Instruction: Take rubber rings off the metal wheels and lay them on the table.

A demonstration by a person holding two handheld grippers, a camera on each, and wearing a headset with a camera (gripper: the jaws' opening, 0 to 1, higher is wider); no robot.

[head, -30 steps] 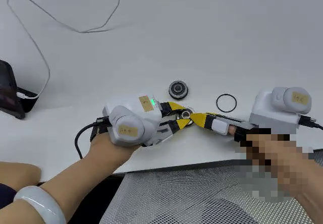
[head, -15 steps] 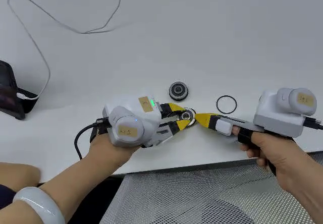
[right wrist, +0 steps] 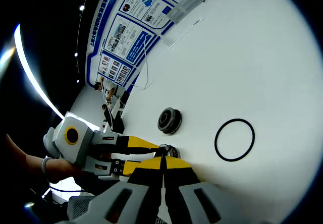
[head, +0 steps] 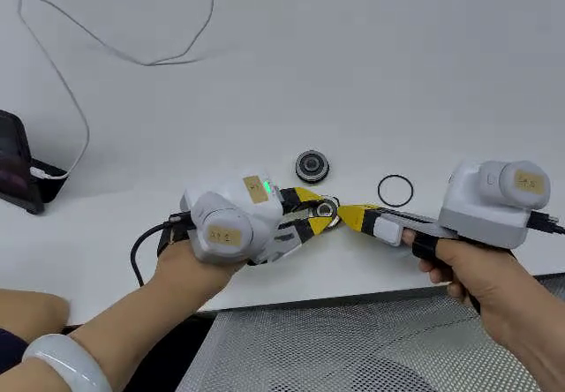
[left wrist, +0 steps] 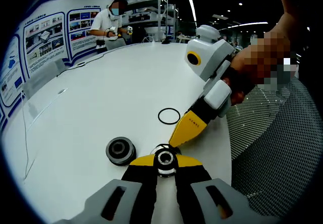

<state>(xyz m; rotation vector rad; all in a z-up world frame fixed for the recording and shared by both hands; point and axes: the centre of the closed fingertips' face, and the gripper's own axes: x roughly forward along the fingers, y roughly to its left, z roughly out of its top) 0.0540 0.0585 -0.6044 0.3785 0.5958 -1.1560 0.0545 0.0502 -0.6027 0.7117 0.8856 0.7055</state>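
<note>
My left tongs [head: 325,210] pinching a wheel [left wrist: 165,159], right tongs [head: 344,213] pressed together with the tip at it

The held wheel is near the front edge of the counter [head: 371,74], between both tips; right tip touches its rim, I can't tell if it has caught any rubber. A second wheel [head: 312,165], dark-rimmed, lies flat just behind. A loose ring [head: 395,191] lies on the counter near my right tongs, apart from both wheels

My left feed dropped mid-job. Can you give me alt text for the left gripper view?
The left gripper clamps a small metal wheel, while the right gripper, shut, brings its yellow tip to the wheel's rim. Beyond them, on the white table, lie a second wheel and a loose black rubber ring.
</note>
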